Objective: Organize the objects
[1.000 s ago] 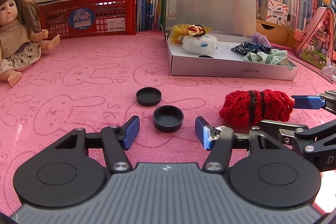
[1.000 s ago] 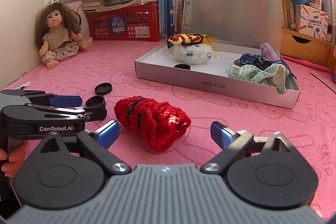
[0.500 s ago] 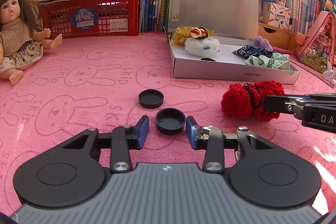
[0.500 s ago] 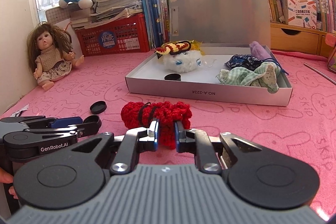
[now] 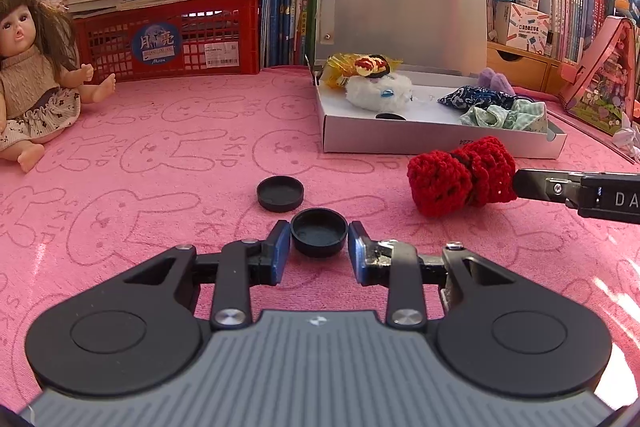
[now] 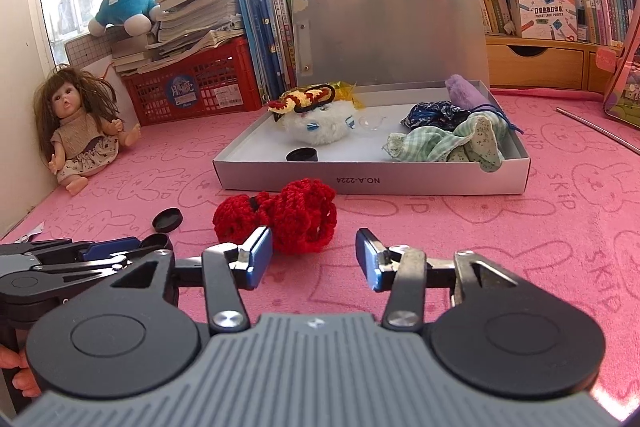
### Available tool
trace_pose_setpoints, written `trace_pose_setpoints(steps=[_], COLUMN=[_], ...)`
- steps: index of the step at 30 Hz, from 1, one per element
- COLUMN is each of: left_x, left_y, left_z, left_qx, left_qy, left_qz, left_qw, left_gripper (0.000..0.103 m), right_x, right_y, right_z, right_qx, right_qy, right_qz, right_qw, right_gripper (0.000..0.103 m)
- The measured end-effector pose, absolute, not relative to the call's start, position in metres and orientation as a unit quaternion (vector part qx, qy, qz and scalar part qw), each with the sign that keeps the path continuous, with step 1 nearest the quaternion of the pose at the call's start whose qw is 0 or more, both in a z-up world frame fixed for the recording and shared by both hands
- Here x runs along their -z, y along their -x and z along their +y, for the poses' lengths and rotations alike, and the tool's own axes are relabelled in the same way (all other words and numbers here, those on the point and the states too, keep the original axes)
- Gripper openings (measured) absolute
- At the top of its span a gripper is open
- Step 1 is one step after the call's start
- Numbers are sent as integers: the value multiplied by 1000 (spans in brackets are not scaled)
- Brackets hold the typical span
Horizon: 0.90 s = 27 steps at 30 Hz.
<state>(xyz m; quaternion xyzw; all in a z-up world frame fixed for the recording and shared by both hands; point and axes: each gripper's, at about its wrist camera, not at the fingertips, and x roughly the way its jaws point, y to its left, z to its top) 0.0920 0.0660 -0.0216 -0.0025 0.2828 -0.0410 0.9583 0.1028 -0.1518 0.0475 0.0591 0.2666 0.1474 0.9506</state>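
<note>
- Low in the left wrist view, the left hand-held gripper (image 5: pixel 319 253) has just been closing around a black cap (image 5: pixel 319 231); its blue pads sit just beside the cap's rim on both sides, and whether they press on it cannot be told.
- Just beyond it, a second black cap (image 5: pixel 280 193) lies open side up on the pink surface (image 5: pixel 160 163).
- At centre right of the same frame, a red crocheted bundle (image 5: pixel 460 179) lies on the surface in front of a shallow grey box (image 5: pixel 400 139), with a finger of the right hand-held gripper (image 6: pixel 315 259) touching its right end.
- At the bottom centre of the right wrist view, that gripper's jaws have just been opening and stand spread; the left pad is against the bundle's near edge, the right pad well clear of it.
- Inside the box, in the middle of the frame, lie a white fluffy toy (image 6: pixel 316 125), a third black cap (image 6: pixel 302 155) and crumpled green checked cloth (image 6: pixel 444 143); the lid stands upright behind.
- At far left, a doll (image 6: pixel 76 131) sits against the wall beside a red crate (image 6: pixel 192 91) stacked with books.
</note>
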Motion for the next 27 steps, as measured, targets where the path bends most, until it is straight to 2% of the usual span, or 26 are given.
trace_pose_setpoints(steps=[3, 8, 13, 20, 27], left_x=[21, 18, 11, 9, 11], left_y=[-92, -94, -107, -124, -136], left_z=[68, 71, 78, 84, 83], left_qx=[38, 28, 13, -8, -14], left_qy=[4, 4, 7, 10, 4], left_qz=[282, 272, 259, 252, 254], left_qw=[959, 962, 966, 968, 967], left_gripper=[37, 37, 37, 37, 37], right_x=[-49, -50, -46, -44, -43], right_y=[-103, -110, -116, -120, -130], right_z=[-144, -136, -129, -122, -113], right_qx=[-152, -154, -150, -156, -150], right_qy=[-48, -41, -32, -12, 8], right_qz=[261, 264, 273, 270, 266], right_qw=[952, 951, 950, 950, 952], right_gripper=[76, 82, 82, 96, 101])
